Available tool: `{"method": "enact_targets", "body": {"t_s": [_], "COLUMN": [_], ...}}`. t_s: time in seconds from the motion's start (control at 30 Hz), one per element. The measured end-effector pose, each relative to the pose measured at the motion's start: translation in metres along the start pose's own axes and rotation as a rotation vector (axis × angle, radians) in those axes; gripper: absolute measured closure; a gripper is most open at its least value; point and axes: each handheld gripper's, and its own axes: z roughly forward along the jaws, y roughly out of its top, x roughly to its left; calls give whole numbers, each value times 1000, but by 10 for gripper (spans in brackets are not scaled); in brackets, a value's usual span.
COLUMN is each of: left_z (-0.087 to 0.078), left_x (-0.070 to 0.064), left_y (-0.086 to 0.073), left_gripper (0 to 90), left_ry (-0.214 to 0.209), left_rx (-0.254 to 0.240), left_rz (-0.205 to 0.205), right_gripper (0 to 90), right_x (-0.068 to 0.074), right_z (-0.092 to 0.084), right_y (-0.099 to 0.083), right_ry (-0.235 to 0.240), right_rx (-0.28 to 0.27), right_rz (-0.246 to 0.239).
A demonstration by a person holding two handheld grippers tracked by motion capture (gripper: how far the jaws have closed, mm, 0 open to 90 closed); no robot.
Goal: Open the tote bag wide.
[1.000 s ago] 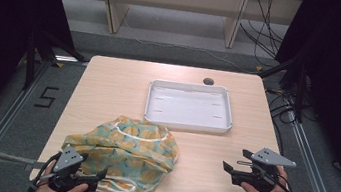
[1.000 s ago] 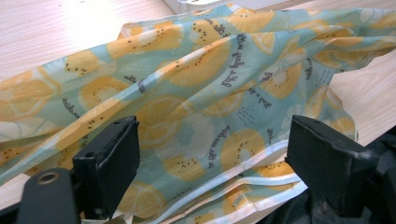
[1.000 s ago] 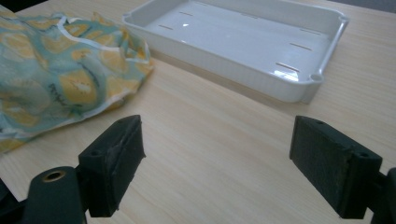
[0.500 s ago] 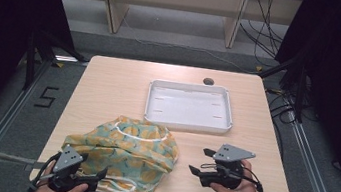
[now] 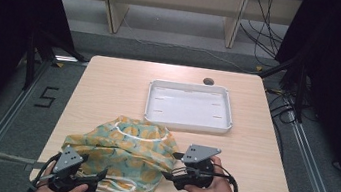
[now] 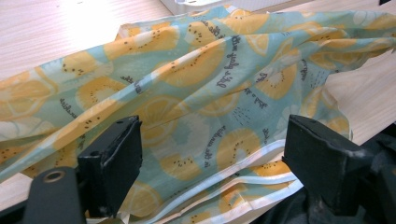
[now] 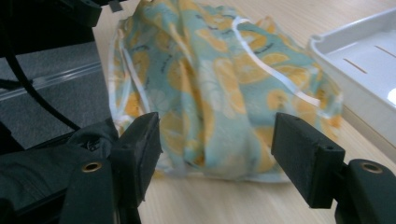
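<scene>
A teal cloth (image 5: pixel 122 152) printed with yellow fruit slices lies bunched at the table's front left. My left gripper (image 5: pixel 98 181) sits at its near left corner, open. In the left gripper view the cloth (image 6: pixel 210 84) and its white hem lie between the wide jaws of the left gripper (image 6: pixel 212 140), unpinched. My right gripper (image 5: pixel 170 165) points left at the cloth's right edge. Its jaws have just been closing and stand open. In the right gripper view the cloth (image 7: pixel 219 79) lies just beyond the tips of the right gripper (image 7: pixel 217 135).
An empty white tray (image 5: pixel 187 123) stands behind the cloth at centre right, and its wall (image 7: pixel 355 88) shows in the right gripper view. A small dark hole (image 5: pixel 208 81) marks the table's far side. Bare wood stretches left of the tray. The table's front edge is close under both hands.
My right gripper has travelled left along the front of the table up to the cloth's right edge. The left gripper and the cloth have stayed put.
</scene>
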Motion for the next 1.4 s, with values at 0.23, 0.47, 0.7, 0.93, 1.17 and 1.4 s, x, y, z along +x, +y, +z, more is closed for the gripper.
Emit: {"method": "enact_targets", "body": {"t_s": [0.23, 0.47, 0.7, 0.93, 1.17, 1.4], "left_z": [0, -1, -1, -4, -4, -1], "left_x": [-1, 0, 0, 0, -8, -9], "left_y": [0, 0, 0, 0, -1, -2], "left_gripper": [189, 190, 190, 199, 204, 202], "left_ry": [-2, -3, -6, -13, -32, -43], "left_rx": [-3, -2, -4, -20, -5, 13], "left_rz": [8, 13, -2, -14, 10, 19], "right_gripper": [334, 416, 793, 900, 900, 900], "right_x": [5, 3, -5, -13, -25, -44], "right_z": [25, 42, 52, 39, 14, -32], "right_y": [8, 10, 9, 4, -7, -36], "right_ry": [3, -5, -29, -39, -76, -107], "right_rx": [42, 95, 139, 143, 157, 168], "right_rz": [-32, -58, -51, -30, -4, 70]}}
